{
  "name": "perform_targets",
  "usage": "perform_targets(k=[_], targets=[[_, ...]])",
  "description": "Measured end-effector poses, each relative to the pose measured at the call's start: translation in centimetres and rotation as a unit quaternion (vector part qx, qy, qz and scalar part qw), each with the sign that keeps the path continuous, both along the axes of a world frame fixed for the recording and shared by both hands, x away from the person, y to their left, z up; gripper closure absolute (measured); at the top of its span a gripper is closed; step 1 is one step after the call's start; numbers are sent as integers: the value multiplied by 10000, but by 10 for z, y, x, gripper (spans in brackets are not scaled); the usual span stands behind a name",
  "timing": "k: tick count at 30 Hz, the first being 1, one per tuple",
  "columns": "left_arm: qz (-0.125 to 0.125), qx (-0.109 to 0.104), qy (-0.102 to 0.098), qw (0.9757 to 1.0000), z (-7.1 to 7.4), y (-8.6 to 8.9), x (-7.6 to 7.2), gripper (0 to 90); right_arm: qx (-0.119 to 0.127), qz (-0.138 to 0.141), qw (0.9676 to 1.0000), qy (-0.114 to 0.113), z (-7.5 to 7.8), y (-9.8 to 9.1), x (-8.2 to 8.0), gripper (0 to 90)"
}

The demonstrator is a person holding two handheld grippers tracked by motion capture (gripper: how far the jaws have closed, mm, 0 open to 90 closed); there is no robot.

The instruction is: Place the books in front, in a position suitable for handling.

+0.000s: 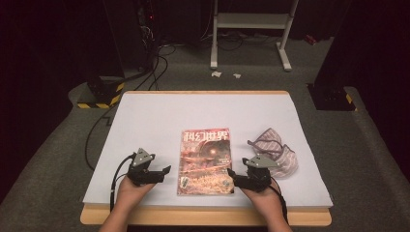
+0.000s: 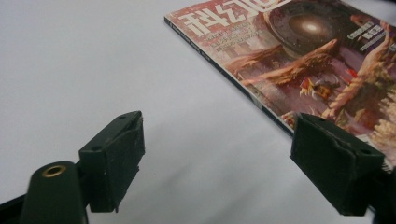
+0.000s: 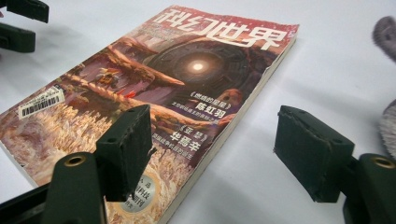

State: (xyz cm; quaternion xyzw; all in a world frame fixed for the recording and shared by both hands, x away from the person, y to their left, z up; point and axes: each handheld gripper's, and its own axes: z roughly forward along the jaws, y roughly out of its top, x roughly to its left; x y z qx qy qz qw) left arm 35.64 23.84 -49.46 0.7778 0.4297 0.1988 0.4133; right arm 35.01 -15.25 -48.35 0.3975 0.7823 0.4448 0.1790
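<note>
Both hands sit right at the near edge of the table, each wrapped round a gripper, and between them lies the magazine [image 1: 205,162], flat on the white table cover [image 1: 159,121], cover up, red title band at its far end and a barcode sticker at its near left corner. It rests at the six o'clock side of the white sheet, just in from the near edge.

Over to the left gripper [image 1: 164,171], at nine o'clock from the magazine: its jaws stand wide apart, nothing between them but bare white sheet. In the left gripper view the left gripper [image 2: 219,158] shows one pad over the open sheet and the other just at the magazine's [image 2: 308,60] spine edge, not pressing on it. Released, clearly.

Now the right gripper [image 1: 231,175], at the magazine's near right corner, roughly four o'clock from its middle. Jaws spread here too. In the right gripper view the right gripper [image 3: 212,149] straddles the magazine's [image 3: 163,93] right edge, one pad hanging above the printed cover, the other out over the white sheet. No squeeze on the pages, so it holds nothing.

Further out, at three o'clock from the magazine, a striped, greyish fabric piece [image 1: 274,152] lies crumpled on the sheet, near the right gripper but apart from the magazine.

Beyond the table, at twelve o'clock, a white metal stand [image 1: 251,29] rises from the dark floor.
</note>
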Motion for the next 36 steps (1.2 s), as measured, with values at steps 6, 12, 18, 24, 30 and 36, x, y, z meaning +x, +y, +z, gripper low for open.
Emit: perform_targets(k=[6,12,18,24,30,36], targets=[[-84,-275,143,9995,6,3,2,146,-20,-54,9999,-122,6,-4,-3,245],[-131,-480,57,9987,11,6,-1,152,-14,-41,9999,-162,13,-7,-5,250],[-60,-241,49,9997,9,5,-1,169,23,-86,9995,-309,19,-14,-8,243],[60,-181,17,9998,6,8,-1,230,106,-225,9986,-457,29,-26,-8,245],[67,-102,22,9999,6,9,-1,223,123,-358,9980,-504,33,-36,-7,245],[65,-239,31,9997,4,11,-1,261,124,-463,9973,-554,37,-44,-6,245]])
